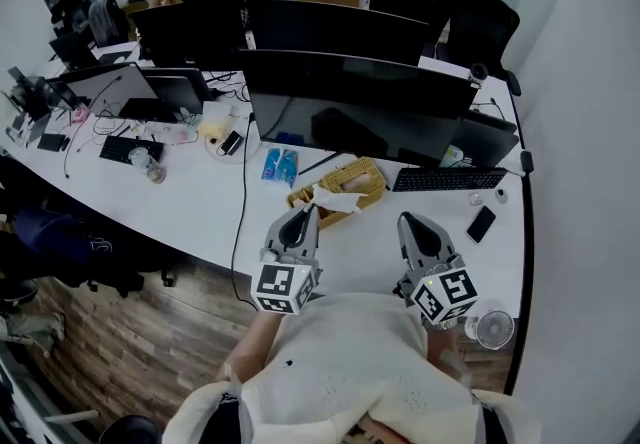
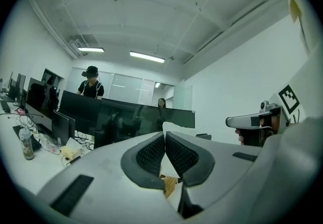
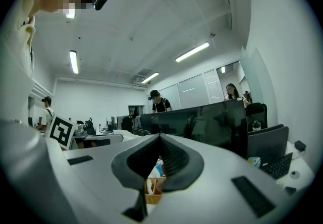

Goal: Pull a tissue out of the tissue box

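While the woven tissue box (image 1: 364, 178) sits on the white desk (image 1: 200, 204) just in front of the monitors (image 1: 350, 102), square to the person, both tools can reach it from the chest without leaning. A crumpled tissue (image 1: 336, 198) stands out of the slot at the near end of the box, which is the end closest to the left gripper (image 1: 307, 213).

From where I stand, that gripper has its nose right at the tissue's left edge. Its own view shows the jaws pressed together with a white flap rising just behind the tips, so I take it they are clamped on the sheet. It is the working tool, and the pull looks ready to begin or just under way, since most of the tissue is bunched over the box.

The right gripper (image 1: 409, 223) hangs apart from the box on its right side, above bare desk. Its jaws are closed with nothing between them, and only the box and a blue packet (image 1: 280, 166) show through the gap behind the tips. I would guess it is simply parked clear, close enough to steady the light box should it lift.

Both are held low and level, noses aimed away from the body towards the screens and marker cubes nearest the chest, with the left one angled slightly inward.
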